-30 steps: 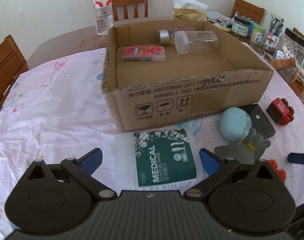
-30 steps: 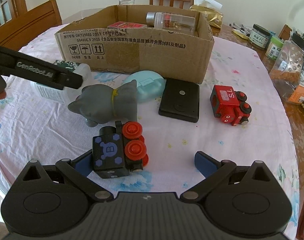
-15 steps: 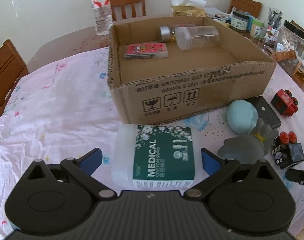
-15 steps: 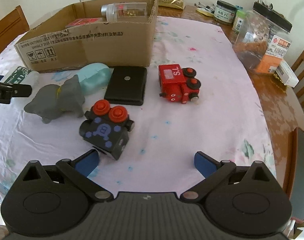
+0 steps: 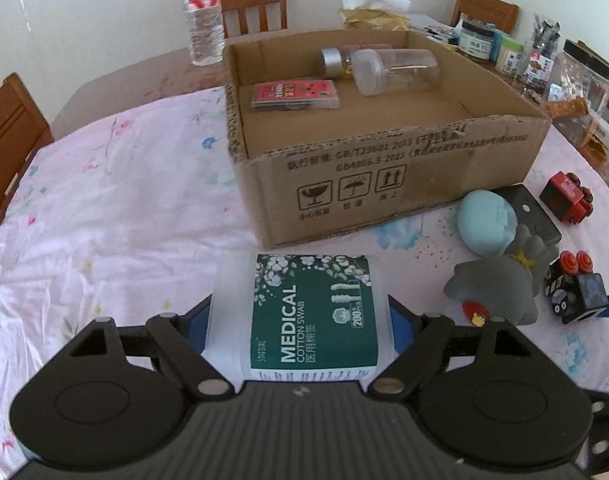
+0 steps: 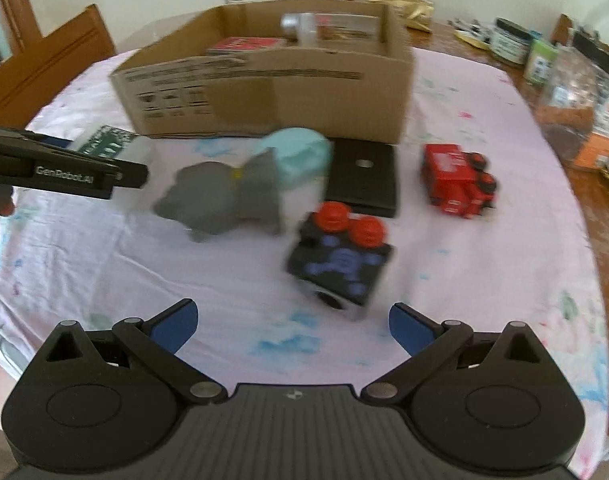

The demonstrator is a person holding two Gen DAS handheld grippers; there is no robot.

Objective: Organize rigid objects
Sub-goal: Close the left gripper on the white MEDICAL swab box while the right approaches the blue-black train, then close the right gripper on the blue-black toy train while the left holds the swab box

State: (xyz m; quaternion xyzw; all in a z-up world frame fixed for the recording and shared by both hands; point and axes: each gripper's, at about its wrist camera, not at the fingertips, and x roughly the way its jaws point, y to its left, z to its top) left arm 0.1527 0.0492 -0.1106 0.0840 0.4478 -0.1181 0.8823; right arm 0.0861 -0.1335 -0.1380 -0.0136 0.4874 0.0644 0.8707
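Observation:
A clear tub labelled medical cotton swab [image 5: 304, 312] lies on the pink cloth in front of the cardboard box [image 5: 384, 168]. My left gripper [image 5: 298, 316] is closing on the tub, and its blue pads sit against both sides. In the blurred right wrist view my right gripper [image 6: 292, 324] is open and holds nothing. It hangs just short of a black toy train with red wheels [image 6: 340, 264]. Beyond the train lie a grey toy animal [image 6: 220, 196], a light blue case [image 6: 304, 156], a flat black box [image 6: 364, 176] and a red train [image 6: 456, 180].
Inside the cardboard box are a red card case [image 5: 294, 96], a clear bottle [image 5: 396, 70] and a silver-capped jar [image 5: 332, 60]. A water bottle [image 5: 202, 20] stands behind it. Jars and packets [image 5: 576, 88] crowd the right edge. Wooden chairs ring the table.
My left gripper's jaws have come in from wide apart onto the sides of the swab tub. The right wrist view swung away to the right, then back toward the toys.

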